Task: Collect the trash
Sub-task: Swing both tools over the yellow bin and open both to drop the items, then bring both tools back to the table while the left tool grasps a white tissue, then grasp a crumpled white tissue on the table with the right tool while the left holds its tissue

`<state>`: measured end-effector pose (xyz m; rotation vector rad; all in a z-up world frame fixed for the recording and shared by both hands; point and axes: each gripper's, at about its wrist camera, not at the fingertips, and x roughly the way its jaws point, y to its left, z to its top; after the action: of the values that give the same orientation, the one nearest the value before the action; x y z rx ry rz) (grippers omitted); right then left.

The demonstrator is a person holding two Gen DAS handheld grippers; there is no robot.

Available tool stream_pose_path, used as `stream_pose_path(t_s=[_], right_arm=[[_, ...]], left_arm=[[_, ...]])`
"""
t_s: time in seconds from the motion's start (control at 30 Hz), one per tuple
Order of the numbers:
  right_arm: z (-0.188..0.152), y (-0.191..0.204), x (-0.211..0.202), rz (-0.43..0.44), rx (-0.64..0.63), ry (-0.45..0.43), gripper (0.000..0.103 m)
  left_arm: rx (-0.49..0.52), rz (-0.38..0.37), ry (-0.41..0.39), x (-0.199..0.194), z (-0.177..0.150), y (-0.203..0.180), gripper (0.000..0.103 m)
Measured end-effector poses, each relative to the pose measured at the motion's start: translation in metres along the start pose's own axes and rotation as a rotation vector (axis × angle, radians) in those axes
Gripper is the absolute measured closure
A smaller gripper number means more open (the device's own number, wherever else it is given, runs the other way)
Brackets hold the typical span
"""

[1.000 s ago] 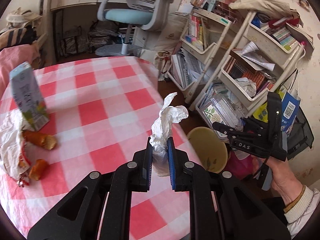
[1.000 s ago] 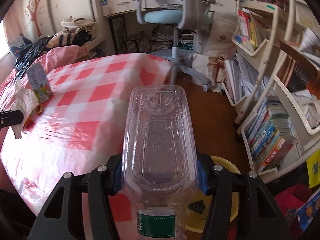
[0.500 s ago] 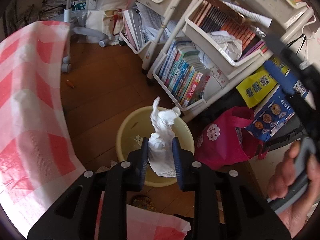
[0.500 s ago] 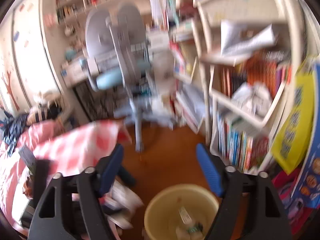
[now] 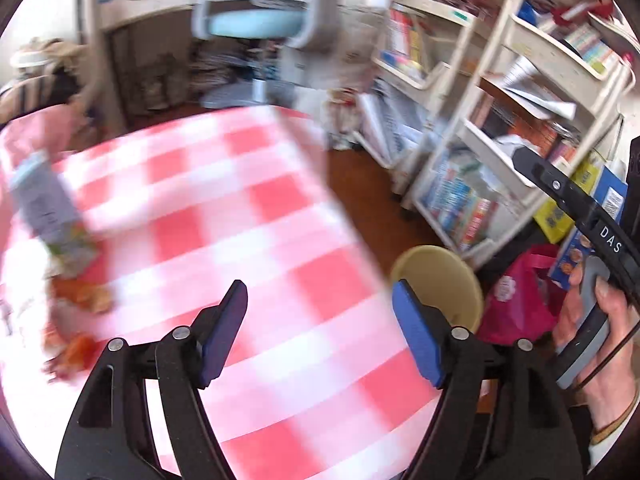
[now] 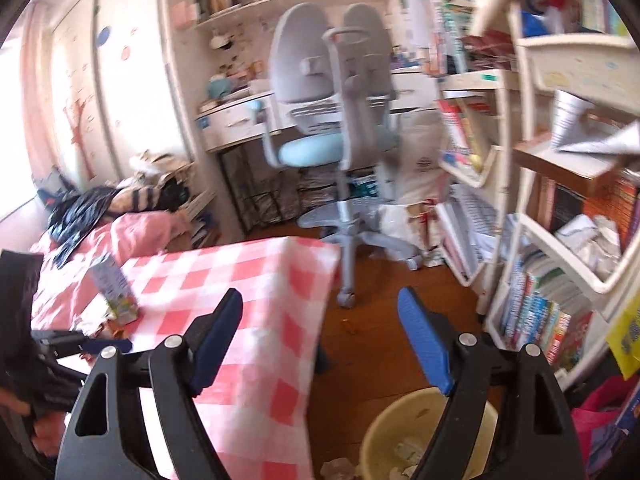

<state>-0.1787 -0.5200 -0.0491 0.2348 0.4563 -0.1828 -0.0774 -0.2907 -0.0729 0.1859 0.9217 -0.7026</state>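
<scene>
My left gripper [image 5: 320, 292] hangs over the red-and-white checked table [image 5: 240, 220] with its jaws opening and nothing between them. A milk carton [image 5: 48, 212] stands blurred at the table's left, with orange food scraps [image 5: 80, 296] lying in front of it. The yellow bin [image 5: 440, 280] sits on the floor past the table's right edge. My right gripper [image 6: 320, 300] is raised above the bin [image 6: 384, 432], jaws opening and empty. Scraps of trash [image 6: 404, 452] lie inside the bin. The carton [image 6: 114, 288] also shows in the right wrist view.
A grey and blue desk chair [image 6: 320, 120] stands beyond the table. White shelf carts [image 6: 560, 240] full of books line the right side. A pink bag [image 5: 516, 300] sits beside the bin. A hand [image 5: 600, 352] holds the right gripper.
The left gripper let go of the crumpled tissue over the bin and swung back over the table, jaws wide. The right gripper dropped the plastic bottle, rose, and now stands empty.
</scene>
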Motion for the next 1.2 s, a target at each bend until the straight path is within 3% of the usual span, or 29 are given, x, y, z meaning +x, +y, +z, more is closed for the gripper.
stream_pose_path(t_s=[0.27,0.4,0.63,0.7,0.8,0.83,1.0,1.2], right_arm=[[-0.012,0.080,0.026,0.114,-0.139,0.069,0.025],[-0.016,0.113,0.038,0.151,-0.172,0.088,0.025],[-0.024,0.149,0.061,0.193,-0.239,0.135,0.025],[-0.022,0.155,0.066,0.200,-0.251,0.140,0.025],[-0.021,0.161,0.072,0.214,-0.250,0.145,0.025],[-0.021,0.164,0.075,0.219,-0.248,0.149,0.025],[-0.024,0.187,0.082,0.272,-0.262,0.171,0.025],[-0.047,0.224,0.098,0.359,-0.342,0.304,0.025]], left_arm=[[-0.227,0.268,-0.061,-0.048,-0.016,0.163,0.031],[-0.347,0.314,-0.029,-0.035,-0.009,0.237,0.029],[-0.224,0.438,0.106,0.016,0.000,0.285,0.029],[-0.211,0.426,0.144,0.027,-0.004,0.295,0.034],[-0.240,0.315,0.146,0.024,-0.005,0.304,0.085],[-0.238,0.302,0.136,0.019,-0.004,0.304,0.091],[-0.325,0.163,0.020,-0.026,0.000,0.308,0.096],[-0.439,0.056,-0.113,-0.084,-0.005,0.313,0.096]])
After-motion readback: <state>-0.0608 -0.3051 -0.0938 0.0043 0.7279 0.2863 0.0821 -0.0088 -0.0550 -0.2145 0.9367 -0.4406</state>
